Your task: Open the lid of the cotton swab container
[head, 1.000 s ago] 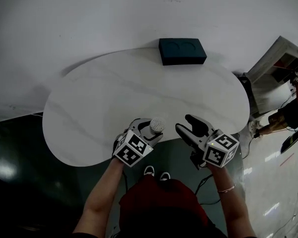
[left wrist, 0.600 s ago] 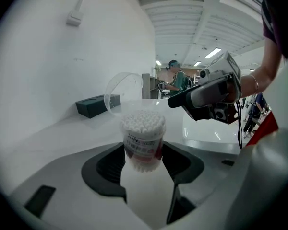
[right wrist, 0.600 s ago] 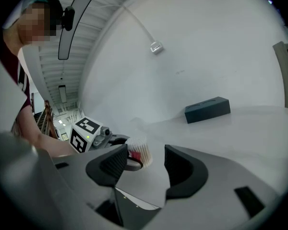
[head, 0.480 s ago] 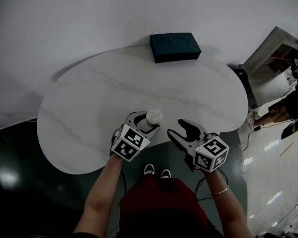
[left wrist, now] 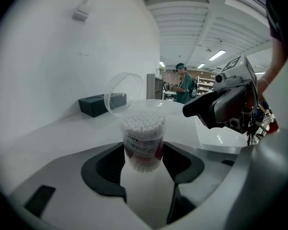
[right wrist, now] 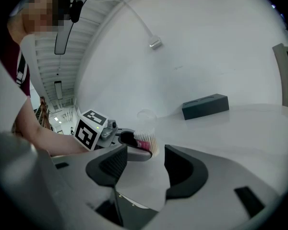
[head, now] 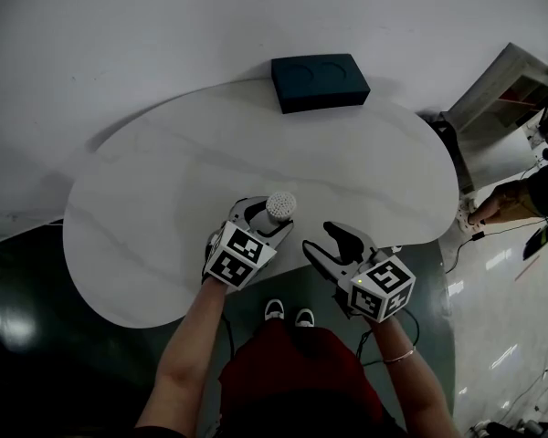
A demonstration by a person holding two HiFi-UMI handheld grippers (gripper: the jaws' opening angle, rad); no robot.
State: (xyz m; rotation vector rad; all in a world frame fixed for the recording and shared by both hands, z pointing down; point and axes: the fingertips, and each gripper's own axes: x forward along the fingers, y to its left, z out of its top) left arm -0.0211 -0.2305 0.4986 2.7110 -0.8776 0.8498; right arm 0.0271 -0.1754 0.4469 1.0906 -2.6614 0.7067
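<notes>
Since a second ago the left gripper (head: 272,219) has slid a little further onto the table (head: 164,199) toward 12 o'clock, carrying the cotton swab container (left wrist: 143,145) with it. The right gripper (head: 327,245) has drawn back toward 6 o'clock, and its tips now sit about at the table's near edge.

The left gripper's jaws are clamped on the container, one dark pad on each side of its labelled body. The container stands upright between them near the table's 6 o'clock edge. Whether its base rests on the tabletop cannot be told. Its clear round lid (left wrist: 124,92) is flipped open and stands up behind the rim at about 11 o'clock. The white tips of the cotton swabs (left wrist: 143,121) are bare at the top.

The right gripper lies just beside the left one, at its 3 o'clock, apart from the container. Its jaws stand apart with nothing between them, and it points across toward the left gripper and the container.

A dark box (head: 320,82) with two round hollows in its top sits at the table's 12 o'clock edge, well apart from both grippers. Far behind the table, a person (left wrist: 185,83) stands in a lit room.
</notes>
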